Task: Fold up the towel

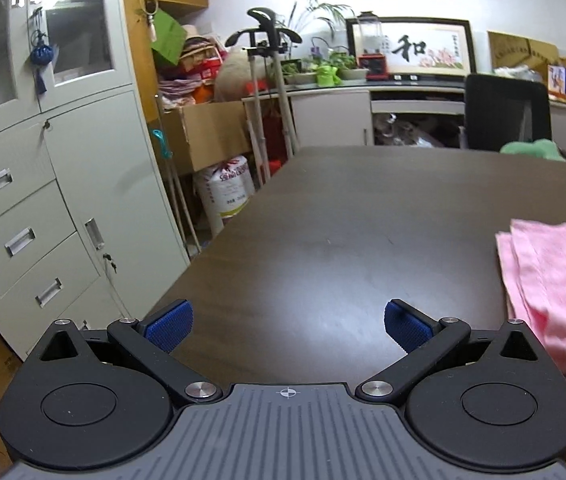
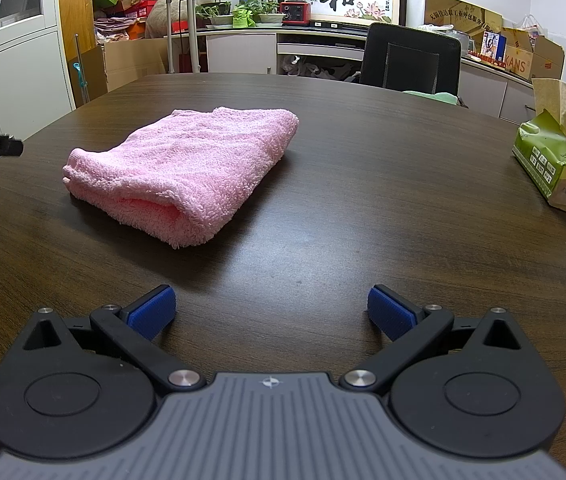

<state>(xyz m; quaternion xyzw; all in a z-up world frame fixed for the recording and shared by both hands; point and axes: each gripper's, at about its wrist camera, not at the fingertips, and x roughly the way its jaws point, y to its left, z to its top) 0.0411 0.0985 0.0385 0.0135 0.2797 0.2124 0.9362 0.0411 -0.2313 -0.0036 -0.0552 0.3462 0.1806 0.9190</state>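
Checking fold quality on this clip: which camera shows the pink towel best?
The right wrist view: the whole folded towel lies in full sight on the table, layers visible at its near end. The left wrist view catches only one blurred part of it at the right edge.

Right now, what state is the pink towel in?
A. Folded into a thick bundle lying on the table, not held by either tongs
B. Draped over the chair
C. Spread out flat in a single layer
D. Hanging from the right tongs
A: the pink towel lies in folded layers on the table, while the right tongs and left tongs are open and empty.
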